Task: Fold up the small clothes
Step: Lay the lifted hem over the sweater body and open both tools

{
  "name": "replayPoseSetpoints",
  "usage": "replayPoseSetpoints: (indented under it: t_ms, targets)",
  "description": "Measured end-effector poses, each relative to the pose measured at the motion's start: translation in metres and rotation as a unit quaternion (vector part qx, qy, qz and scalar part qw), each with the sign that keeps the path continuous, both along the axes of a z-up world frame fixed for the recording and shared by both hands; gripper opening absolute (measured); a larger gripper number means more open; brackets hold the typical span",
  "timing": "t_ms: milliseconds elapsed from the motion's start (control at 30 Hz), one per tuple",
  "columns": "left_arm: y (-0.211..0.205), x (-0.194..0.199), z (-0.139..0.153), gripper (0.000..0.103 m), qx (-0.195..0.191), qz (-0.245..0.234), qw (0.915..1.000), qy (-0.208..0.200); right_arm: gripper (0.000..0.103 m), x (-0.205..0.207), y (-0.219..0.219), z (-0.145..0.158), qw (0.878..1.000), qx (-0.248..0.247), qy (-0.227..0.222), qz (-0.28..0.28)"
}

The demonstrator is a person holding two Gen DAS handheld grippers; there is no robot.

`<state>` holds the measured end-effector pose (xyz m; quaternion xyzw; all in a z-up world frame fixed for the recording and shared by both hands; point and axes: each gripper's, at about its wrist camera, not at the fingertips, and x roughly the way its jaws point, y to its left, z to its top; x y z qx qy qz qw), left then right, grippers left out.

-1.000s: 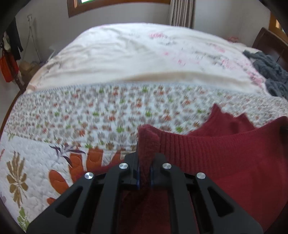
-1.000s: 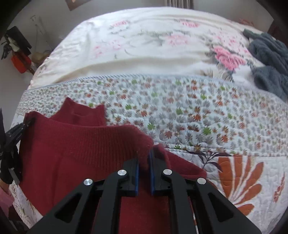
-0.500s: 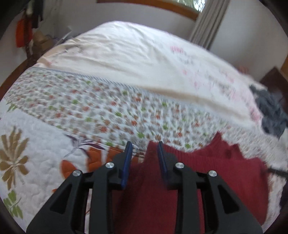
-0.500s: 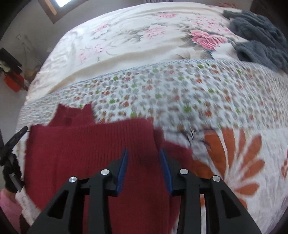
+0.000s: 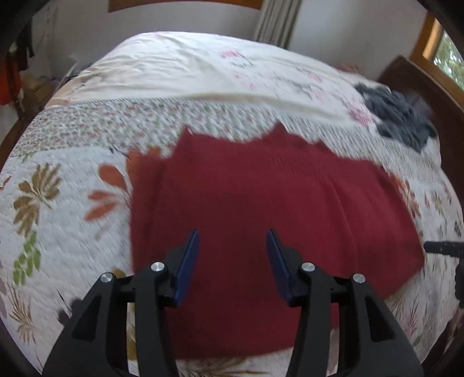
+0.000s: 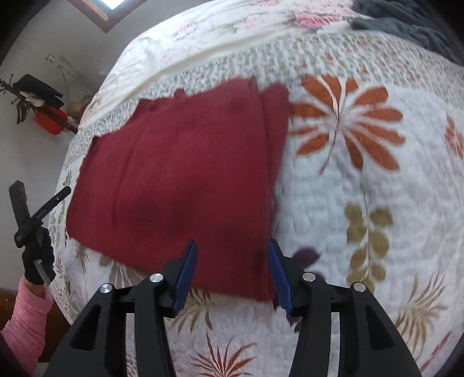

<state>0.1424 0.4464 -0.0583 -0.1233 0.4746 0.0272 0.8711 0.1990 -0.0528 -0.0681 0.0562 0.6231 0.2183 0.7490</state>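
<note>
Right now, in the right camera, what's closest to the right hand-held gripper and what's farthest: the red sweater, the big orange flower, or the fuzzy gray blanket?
1. Red sweater: nearest, lying flat on the quilt right under the open right hand-held gripper.
2. Big orange flower: farther up the quilt, to the right.
3. Fuzzy gray blanket: farthest, at the top right of the bed.

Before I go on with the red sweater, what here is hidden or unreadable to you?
- Sweater near hem: left wrist view, behind the left gripper.
- Its sleeves: both views, folded out of sight.
- Quilt print: both views, motion-blurred.
- Grey cloth: right wrist view, cut off by the top edge.
</note>
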Motion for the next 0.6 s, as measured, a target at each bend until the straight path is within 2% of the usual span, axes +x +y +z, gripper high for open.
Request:
replayPoseSetpoints:
  t_ms: [33, 100, 133, 167, 267, 600]
  targets:
    - [-0.006, -0.002, -0.007, 0.049, 0.004, -0.008, 0.9999, 0.006, 0.050, -0.004, -0.001, -0.005, 1.000, -0.001, 0.006, -0.003]
    - [-0.011, -0.004, -0.020, 0.049, 0.013, -0.016, 0.9995, 0.022, 0.041, -0.005, -0.001, -0.013, 1.000, 0.004, 0.013, -0.002]
    - [-0.013, -0.005, -0.025, 0.049, 0.017, -0.019, 0.9993, 0.027, 0.025, -0.006, -0.002, -0.015, 1.000, 0.004, 0.012, -0.001]
    - [-0.014, -0.006, -0.029, 0.049, 0.020, -0.021, 0.9991, 0.030, 0.014, -0.007, -0.004, -0.016, 1.000, -0.002, 0.010, -0.003]
    - [-0.012, -0.009, -0.040, 0.049, 0.026, -0.024, 0.9986, 0.039, 0.010, -0.006, -0.016, -0.019, 1.000, 0.010, 0.020, -0.022]
    - [-0.008, -0.009, -0.046, 0.049, 0.022, -0.025, 0.9987, 0.037, 0.010, -0.011, -0.024, -0.045, 0.999, -0.015, 0.030, -0.026]
